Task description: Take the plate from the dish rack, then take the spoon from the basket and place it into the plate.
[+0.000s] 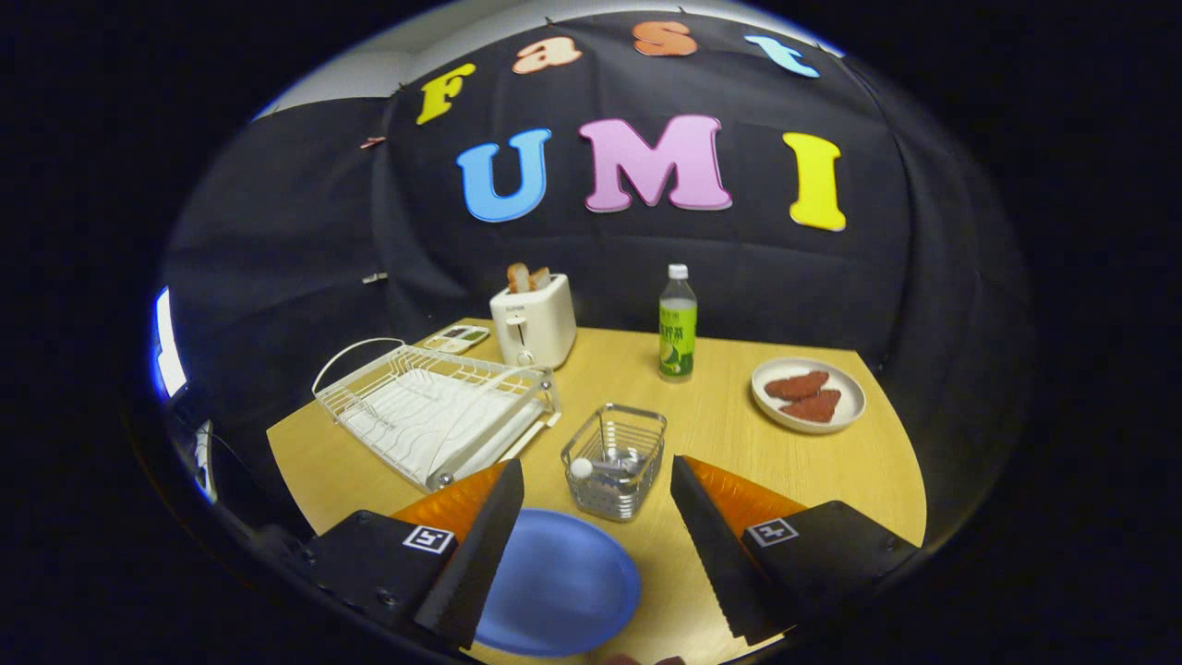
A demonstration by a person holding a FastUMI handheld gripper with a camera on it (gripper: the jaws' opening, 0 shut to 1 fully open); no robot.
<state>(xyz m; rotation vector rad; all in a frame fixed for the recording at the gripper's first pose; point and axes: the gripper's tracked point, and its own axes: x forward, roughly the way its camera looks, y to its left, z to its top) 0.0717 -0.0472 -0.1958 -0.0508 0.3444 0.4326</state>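
The tool (596,489) hangs spread wide and holds nothing, above a round blue plate (563,582) lying flat on the pale wooden bench (739,434). Just ahead of its fingers stands a small wire basket (616,459) with what seems to be a white-headed spoon (591,468) inside. Beyond it sit a white wire dish rack (434,411), a white toaster (534,320) and a green-labelled bottle (678,325).

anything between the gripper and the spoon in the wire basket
Nothing visible blocks it. The open gripper holds nothing, and the clear wire basket stands just ahead of its fingers with the white-handled spoon lying inside. Only the basket's own walls surround it. The round blue plate lies flat below the fingers.
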